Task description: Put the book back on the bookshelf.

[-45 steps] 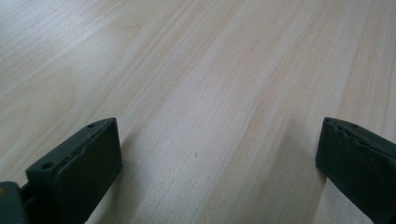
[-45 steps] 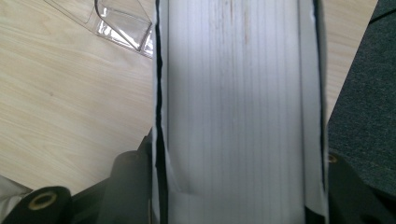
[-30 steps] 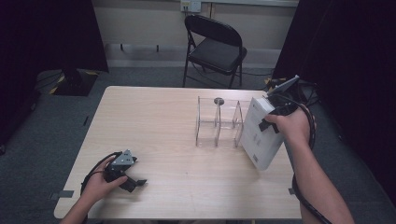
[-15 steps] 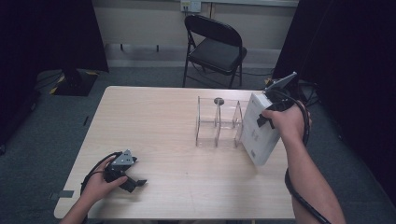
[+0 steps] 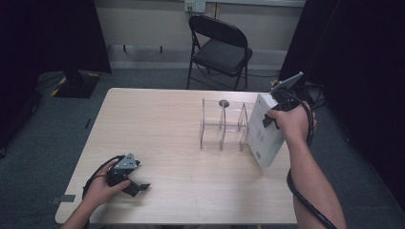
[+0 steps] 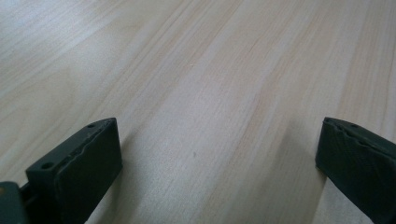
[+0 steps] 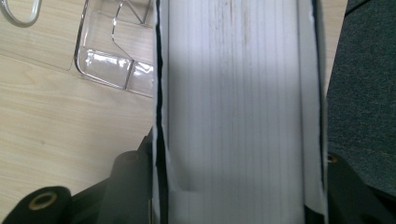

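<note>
Tabletop (image 5: 157,124): pale wood, mostly bare; rack and book sit at its right side.
Book (image 5: 263,128): thick white book, tilted, lower corner near the right tabletop edge, touching or just beside the rack's right end; cannot tell which.
Rack (image 5: 223,125): clear plastic divider rack, upright, slots look empty; judged as the target for the book.
Right hand-held gripper (image 5: 282,98): pinching the book across its thickness near the top; in the right gripper view the page block (image 7: 238,107) sits between both jaws.
Left hand-held gripper (image 5: 128,177): resting low on the tabletop at front left, jaws spread wide, nothing between them.
Step tip: likely slotting the book into the rack; bring it upright first, line the bottom edge up with a slot, lower slowly, since the light rack may slide.
Hard to see: clear rack walls blur into the wood; small dark round thing (image 5: 223,102) behind the rack unidentifiable; book cover print too small to read.
</note>
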`<move>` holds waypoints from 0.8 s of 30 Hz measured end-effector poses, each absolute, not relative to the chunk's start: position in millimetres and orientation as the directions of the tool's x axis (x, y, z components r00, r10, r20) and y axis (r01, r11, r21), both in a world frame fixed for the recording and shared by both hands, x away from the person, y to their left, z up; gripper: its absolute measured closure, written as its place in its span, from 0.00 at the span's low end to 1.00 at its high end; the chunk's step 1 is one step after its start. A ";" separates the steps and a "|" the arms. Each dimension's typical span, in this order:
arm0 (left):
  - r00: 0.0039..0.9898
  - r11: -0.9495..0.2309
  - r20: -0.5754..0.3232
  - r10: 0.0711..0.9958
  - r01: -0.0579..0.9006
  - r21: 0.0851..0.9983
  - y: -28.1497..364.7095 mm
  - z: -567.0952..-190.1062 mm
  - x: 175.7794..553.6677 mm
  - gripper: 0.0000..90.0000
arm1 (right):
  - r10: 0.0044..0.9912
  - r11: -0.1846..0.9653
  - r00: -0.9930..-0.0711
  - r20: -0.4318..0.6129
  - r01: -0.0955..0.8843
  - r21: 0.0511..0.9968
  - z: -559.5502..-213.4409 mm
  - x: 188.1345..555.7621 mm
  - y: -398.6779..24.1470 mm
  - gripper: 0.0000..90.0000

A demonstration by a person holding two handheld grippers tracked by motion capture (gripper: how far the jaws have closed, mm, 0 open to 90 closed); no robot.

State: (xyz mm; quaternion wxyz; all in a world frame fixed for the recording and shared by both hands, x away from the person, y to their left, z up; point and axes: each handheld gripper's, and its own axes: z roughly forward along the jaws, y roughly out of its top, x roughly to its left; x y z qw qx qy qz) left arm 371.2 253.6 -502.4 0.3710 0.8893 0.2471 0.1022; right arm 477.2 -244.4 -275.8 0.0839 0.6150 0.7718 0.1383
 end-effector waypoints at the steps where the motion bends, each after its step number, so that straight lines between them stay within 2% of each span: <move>1: 0.857 -0.603 -0.003 0.515 0.364 0.710 253.5 -502.4 371.1 0.00 | 0.973 0.202 -0.226 0.041 0.926 0.319 -275.7 477.7 -244.5 0.58; 24: 0.860 -0.604 -0.006 0.511 0.364 0.709 253.2 -502.4 370.4 0.00 | 0.977 0.185 -0.210 0.039 0.926 0.330 -282.3 487.5 -241.7 0.58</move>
